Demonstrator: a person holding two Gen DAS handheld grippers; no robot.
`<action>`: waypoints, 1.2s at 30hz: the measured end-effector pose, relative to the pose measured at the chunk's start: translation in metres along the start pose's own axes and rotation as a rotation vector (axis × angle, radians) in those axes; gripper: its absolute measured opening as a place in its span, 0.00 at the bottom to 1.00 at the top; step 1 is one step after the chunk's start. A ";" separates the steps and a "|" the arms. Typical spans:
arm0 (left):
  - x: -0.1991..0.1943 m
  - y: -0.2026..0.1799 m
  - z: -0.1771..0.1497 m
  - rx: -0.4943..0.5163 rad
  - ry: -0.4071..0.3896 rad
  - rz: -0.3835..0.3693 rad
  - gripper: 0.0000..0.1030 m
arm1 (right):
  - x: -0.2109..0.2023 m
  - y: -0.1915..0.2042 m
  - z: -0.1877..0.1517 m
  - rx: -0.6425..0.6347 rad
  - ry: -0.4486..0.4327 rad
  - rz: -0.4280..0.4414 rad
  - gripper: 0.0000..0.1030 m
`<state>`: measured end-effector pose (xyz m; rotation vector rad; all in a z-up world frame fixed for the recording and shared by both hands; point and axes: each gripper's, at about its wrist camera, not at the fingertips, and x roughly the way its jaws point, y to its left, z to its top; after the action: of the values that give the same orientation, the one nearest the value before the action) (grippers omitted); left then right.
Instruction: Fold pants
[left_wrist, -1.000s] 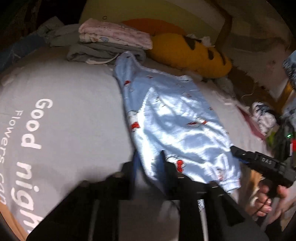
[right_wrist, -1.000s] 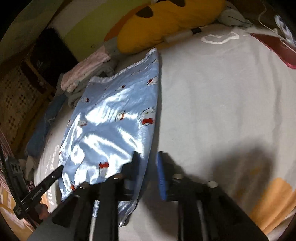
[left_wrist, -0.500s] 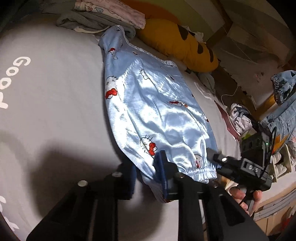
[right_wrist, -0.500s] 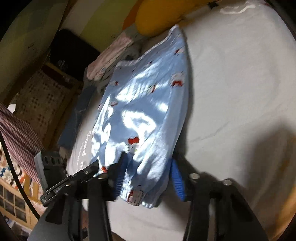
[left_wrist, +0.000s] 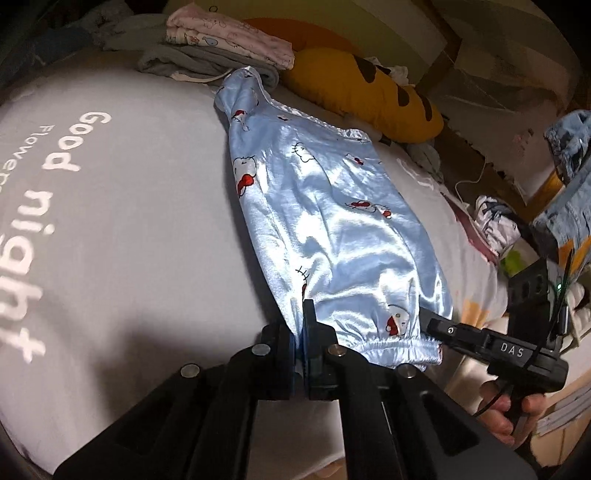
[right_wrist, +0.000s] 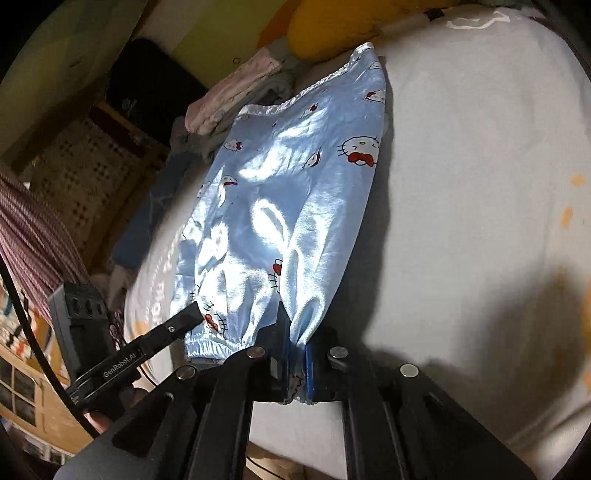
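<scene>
Pants stretch lengthwise away across the bed, both grippers' fingers clamped on the near cuffs.

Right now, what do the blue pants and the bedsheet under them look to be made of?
Blue pants: likely satin or similar slick synthetic; bright, glossy highlights along soft folds. Bedsheet: matte grey woven fabric, probably cotton; no shine, printed white lettering.

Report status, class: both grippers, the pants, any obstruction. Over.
Left gripper shut on pants' cuff hem. Right gripper shut on the opposite cuff corner. Pants stretched over bed. Folded clothes beyond the waistband.
</scene>
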<state>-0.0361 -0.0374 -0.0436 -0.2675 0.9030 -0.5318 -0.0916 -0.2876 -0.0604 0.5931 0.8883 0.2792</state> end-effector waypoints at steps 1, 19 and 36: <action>-0.002 -0.001 -0.001 0.015 -0.005 0.012 0.07 | -0.003 0.003 -0.002 -0.033 -0.015 -0.038 0.06; -0.049 -0.049 -0.036 0.751 -0.186 0.295 0.19 | -0.053 0.080 -0.034 -0.781 -0.120 -0.377 0.51; -0.004 -0.068 -0.069 1.349 -0.063 0.200 0.28 | 0.002 0.086 -0.099 -1.558 0.188 -0.541 0.46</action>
<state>-0.1156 -0.0923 -0.0529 1.0109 0.3509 -0.8242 -0.1674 -0.1807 -0.0588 -1.1122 0.7212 0.4353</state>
